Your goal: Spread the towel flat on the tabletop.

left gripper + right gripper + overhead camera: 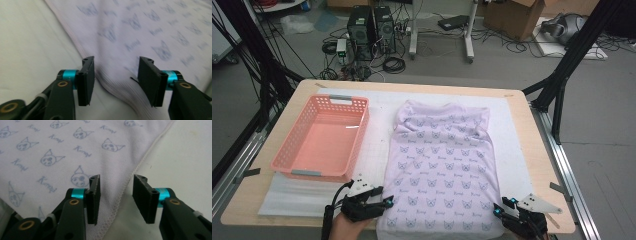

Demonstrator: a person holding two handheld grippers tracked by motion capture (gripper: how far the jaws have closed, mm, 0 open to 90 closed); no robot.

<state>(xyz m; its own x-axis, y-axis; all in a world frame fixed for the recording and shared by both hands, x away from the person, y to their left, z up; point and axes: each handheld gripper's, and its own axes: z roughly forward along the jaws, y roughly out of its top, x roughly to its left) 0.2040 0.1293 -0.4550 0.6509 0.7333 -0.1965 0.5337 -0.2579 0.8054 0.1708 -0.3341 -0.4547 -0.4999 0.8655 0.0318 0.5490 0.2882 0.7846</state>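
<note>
Two grippers at the near hem of a printed garment

Item 1 — pink basket (292, 150): plastic, slotted walls, nothing inside, set on the left part of the white mat (512, 135), well apart from both grippers. Mat spread over the wooden table (277, 125).

Item 2 — left gripper (384, 200): held by a hand (347, 227) entering from the bottom edge, low at the near-left corner of the garment. Grey three-cornered plate on top, cable trailing down. Seen along its own black jaws in the left gripper view (116, 80): jaws apart at a middling width, nothing pinched, pads not pressing cloth; the garment's side edge running diagonally down between them, mat to one side, print to the other. Picture blurred.

Item 3 — garment (439, 165): pale lilac, printed all over with small blue cat faces and script, laid flat at the middle of the mat, neckline at the far end, hem at the near edge of the table. Slight creases near the collar.

Item 4 — right gripper (502, 205): low at the near-right corner of the garment, grey plate on top. In the right gripper view (116, 197): jaws parted, fairly narrow, gripping nothing; the stitched edge of the garment (62, 157) passing between them, one jaw over the cloth, the other over bare mat (185, 157).
</note>
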